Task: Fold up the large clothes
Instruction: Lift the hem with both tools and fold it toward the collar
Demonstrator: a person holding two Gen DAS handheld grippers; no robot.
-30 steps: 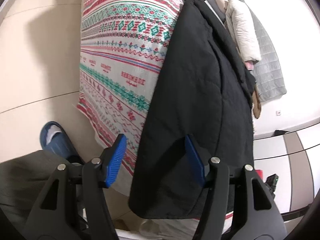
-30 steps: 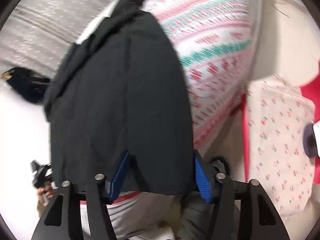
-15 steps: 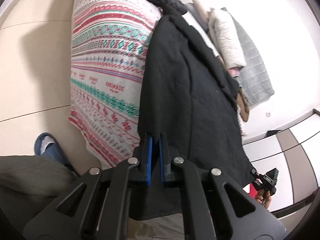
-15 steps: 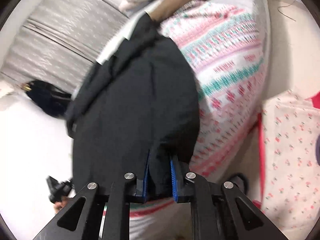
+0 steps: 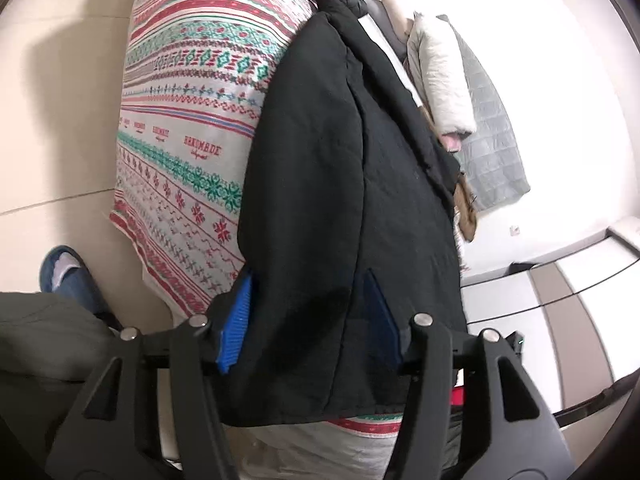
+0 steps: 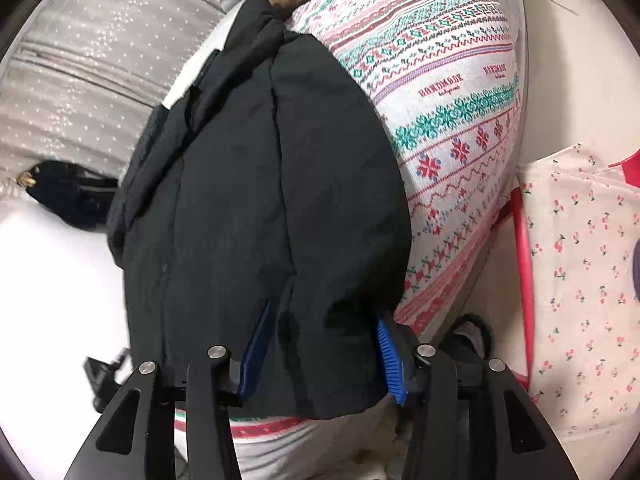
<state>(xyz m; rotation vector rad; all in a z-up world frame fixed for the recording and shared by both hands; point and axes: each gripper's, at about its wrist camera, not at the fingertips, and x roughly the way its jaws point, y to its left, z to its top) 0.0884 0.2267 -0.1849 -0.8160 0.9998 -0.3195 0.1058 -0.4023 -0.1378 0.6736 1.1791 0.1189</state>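
A: Both sets of tongs?
B: Left gripper (image 5: 310, 316) and right gripper (image 6: 322, 354) are standing wide, gripping nothing. Black coat (image 5: 344, 184) is lying centre-frame on the patterned bedspread (image 5: 192, 128).
A: Advice?
B: Pinch hem corners evenly; lift together.

At your nine o'clock runs the beige tiled floor (image 5: 52, 128); a white wall (image 5: 552, 92) fills two o'clock, and a speckled grey curtain (image 6: 80, 64) hangs at ten o'clock.

Black coat (image 5: 344, 200) collar end hidden
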